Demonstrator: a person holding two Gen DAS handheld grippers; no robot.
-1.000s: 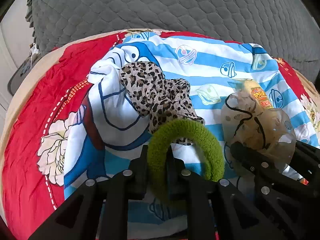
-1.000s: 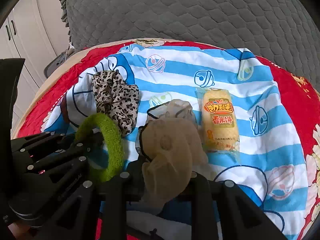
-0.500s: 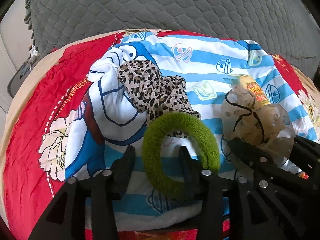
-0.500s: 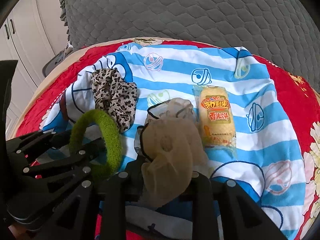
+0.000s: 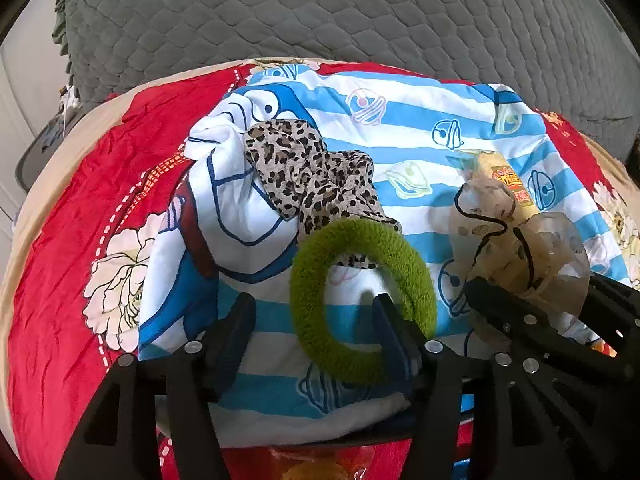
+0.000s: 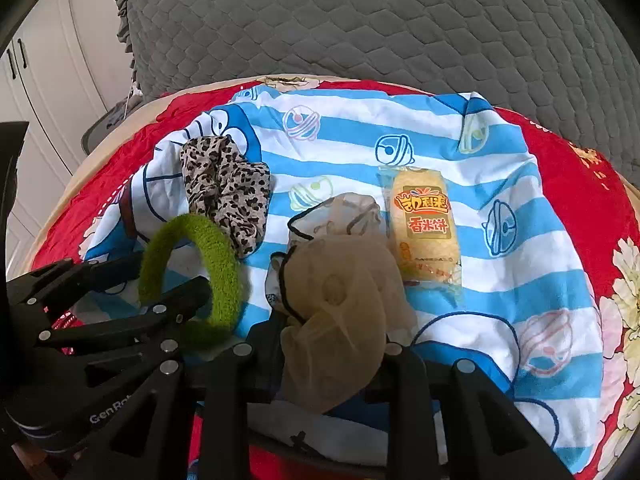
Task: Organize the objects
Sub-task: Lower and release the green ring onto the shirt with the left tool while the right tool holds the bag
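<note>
A fuzzy green hair ring lies on the blue-and-white striped cloth just below a leopard-print scrunchie. My left gripper is open, its fingers apart on either side of the ring's left arc. It also shows in the right wrist view, with the ring by it. My right gripper is shut on a sheer beige scrunchie with black trim. A yellow rice-cake snack packet lies just right of it.
The striped cloth lies on a red floral bedspread. A grey quilted cushion rises behind. White cupboards stand at the far left in the right wrist view. The right gripper's black frame crowds the ring's right side.
My left gripper has opened and let go of the green ring, which now rests on the cloth. The right gripper still holds the beige scrunchie, almost unmoved.
</note>
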